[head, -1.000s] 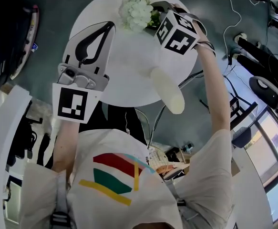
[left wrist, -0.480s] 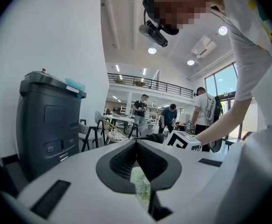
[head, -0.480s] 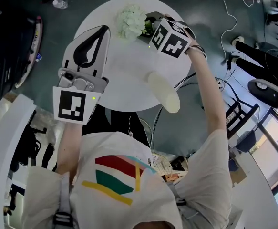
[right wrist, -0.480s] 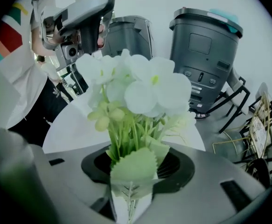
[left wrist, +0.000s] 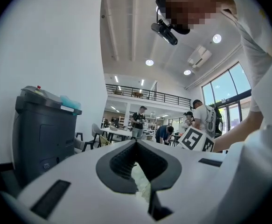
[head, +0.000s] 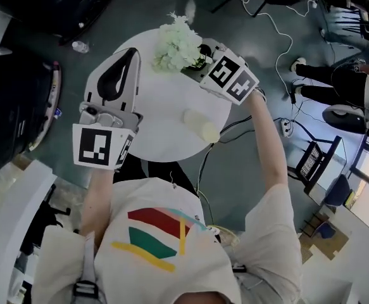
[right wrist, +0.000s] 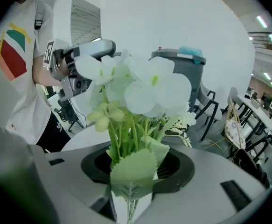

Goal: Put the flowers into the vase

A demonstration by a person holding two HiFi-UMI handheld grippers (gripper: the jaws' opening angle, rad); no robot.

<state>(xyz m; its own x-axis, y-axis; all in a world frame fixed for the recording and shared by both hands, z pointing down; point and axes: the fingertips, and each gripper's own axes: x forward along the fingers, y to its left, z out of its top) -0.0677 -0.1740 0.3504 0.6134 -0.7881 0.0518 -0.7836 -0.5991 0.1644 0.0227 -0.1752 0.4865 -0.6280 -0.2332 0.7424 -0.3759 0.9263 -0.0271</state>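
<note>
Head view: round white surface (head: 165, 100); vase (head: 200, 125) on it, nearer you than your right hand-held gripper (head: 195, 61), whose jaws just closed on the flowers (head: 175, 43) by the stems. Your left hand-held gripper (head: 133, 50) is clenched, empty. Bring the stems upright over the vase mouth before lowering.

Round white desk (head: 165, 122), standing on a dark grey-green floor (head: 235, 170). Directly on desk: one pale cream vase (head: 200, 125), long-bodied, close to the edge on the right-hand side nearest the person. Upright or on its side: cannot tell from above. On floor: clear bottle (head: 78, 46) left of desk, well apart from it; white cable (head: 279, 33) snaking off to the right; power strip (head: 286, 127) right of desk, near its edge.
</note>
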